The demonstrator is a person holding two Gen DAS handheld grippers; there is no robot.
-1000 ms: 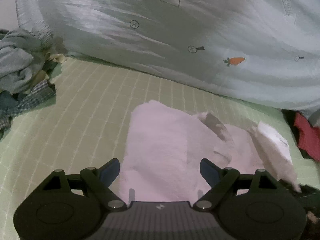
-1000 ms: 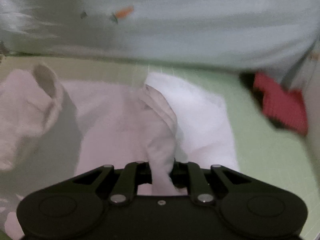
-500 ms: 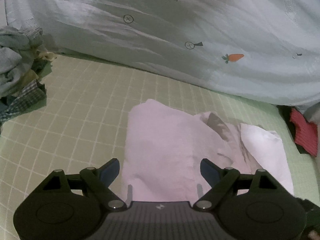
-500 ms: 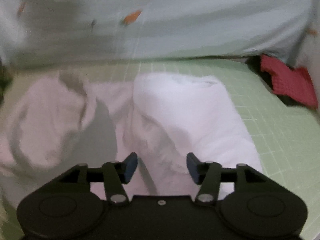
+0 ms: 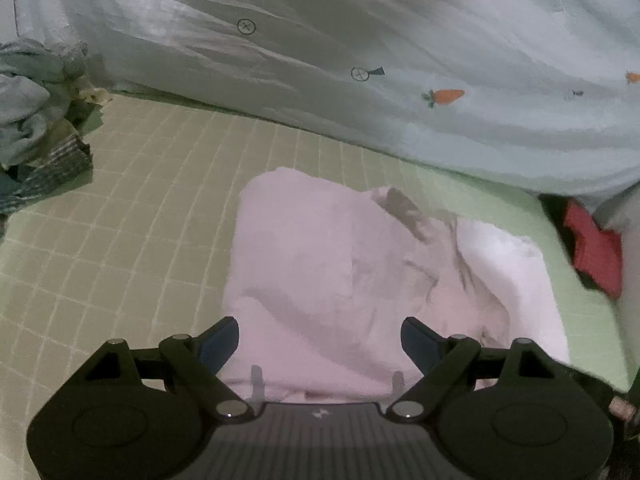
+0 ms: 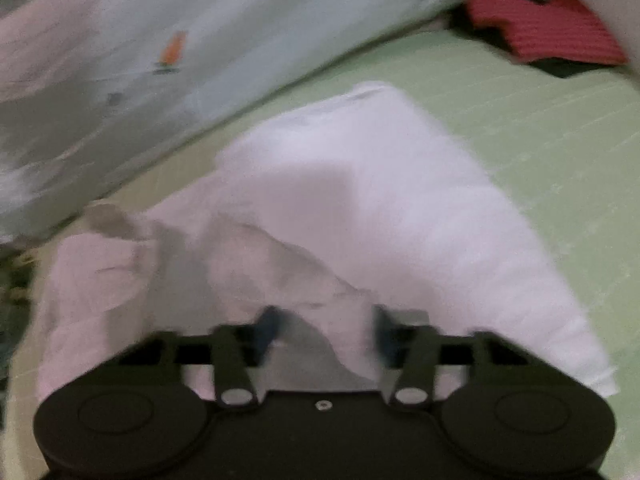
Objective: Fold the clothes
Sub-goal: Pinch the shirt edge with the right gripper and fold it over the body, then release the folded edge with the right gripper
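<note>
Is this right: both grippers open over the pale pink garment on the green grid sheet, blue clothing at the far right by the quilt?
Not quite. The clothing at the far right is red, not blue; both wrist views show it. The rest holds: left gripper and right gripper are open over the pale pink garment on the green grid sheet, beside the quilt.

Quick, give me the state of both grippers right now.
Left gripper: open, holding nothing, poised over the pale pink garment.
Right gripper: open, holding nothing, over the same garment; the view is blurred.
</note>
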